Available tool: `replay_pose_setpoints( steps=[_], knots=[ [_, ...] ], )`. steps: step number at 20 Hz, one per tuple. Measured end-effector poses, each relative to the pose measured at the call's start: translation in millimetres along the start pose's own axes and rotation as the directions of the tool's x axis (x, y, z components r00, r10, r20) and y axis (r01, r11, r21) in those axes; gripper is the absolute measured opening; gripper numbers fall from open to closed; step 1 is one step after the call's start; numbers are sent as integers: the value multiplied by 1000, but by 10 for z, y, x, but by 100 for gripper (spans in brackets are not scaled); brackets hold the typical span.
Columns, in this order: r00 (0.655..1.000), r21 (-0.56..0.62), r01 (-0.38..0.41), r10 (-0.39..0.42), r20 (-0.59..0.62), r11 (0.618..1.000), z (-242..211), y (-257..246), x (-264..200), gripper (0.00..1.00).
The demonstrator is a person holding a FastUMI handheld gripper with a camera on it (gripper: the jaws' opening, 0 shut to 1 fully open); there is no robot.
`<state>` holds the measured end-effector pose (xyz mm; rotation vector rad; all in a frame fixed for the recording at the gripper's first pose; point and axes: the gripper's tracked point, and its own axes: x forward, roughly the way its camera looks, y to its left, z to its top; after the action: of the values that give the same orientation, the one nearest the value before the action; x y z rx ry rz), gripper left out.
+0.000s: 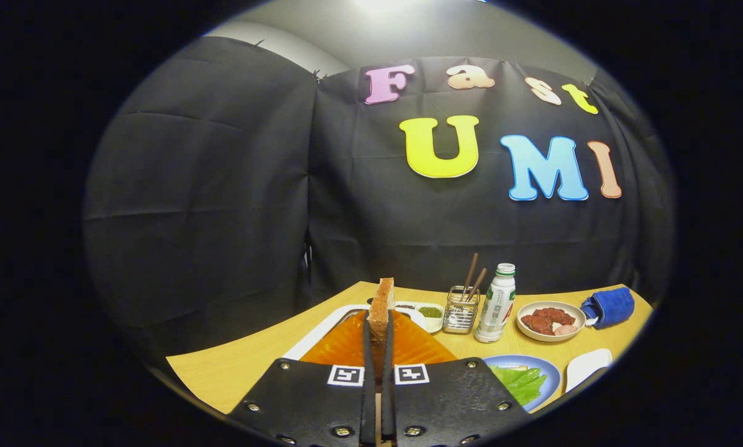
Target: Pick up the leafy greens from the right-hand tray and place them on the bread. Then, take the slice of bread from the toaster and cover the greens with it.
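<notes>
Toasted brown bread, a single slice [381, 304], is held upright between the nearly closed tongs [378, 347], both fingers pressed against its faces. The slice is carried above an orange toaster [353, 347], which stands on a white tray [322, 332] on the wooden worktop [235, 366].

To the right of the tongs, leafy greens [520, 380] are seen lying on a blue plate [548, 366]; whether bread lies beneath them cannot be told. From this it is judged that the first step is done and that the covering step is in hand.

Hazards to be considered:
- The slice is gripped low and on edge. It could be cracked or dropped if the grip is slackened during the swing to the right.
- The slice must be turned flat before release; if it is released on edge, it may topple off the greens or off the plate.
- The greens could be dragged aside if the slice is slid rather than lowered.

Farther off, a wire holder with chopsticks [461, 310], a white bottle [497, 304], a bowl of red meat [550, 321] and a rolled blue cloth [609, 307] are set well apart from the path.

Print is present on the bottle label, but it is too small to be read. Square coded markers [411, 374] are fixed on the tongs; no brand name is legible there.
</notes>
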<state>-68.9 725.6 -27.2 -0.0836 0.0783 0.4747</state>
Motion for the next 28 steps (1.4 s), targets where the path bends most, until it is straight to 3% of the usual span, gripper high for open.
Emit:
replay_pose_setpoints(
  steps=[8, 14, 28],
  knots=[
    [995, 81, -73, 68, 68, 994, 453, -14, -174, 4],
    [994, 31, -10, 7, 109, 999, 633, -381, -473, 4],
    [996, 41, 83, -84, 7, 996, -32, -1051, -802, 4]
  ],
)
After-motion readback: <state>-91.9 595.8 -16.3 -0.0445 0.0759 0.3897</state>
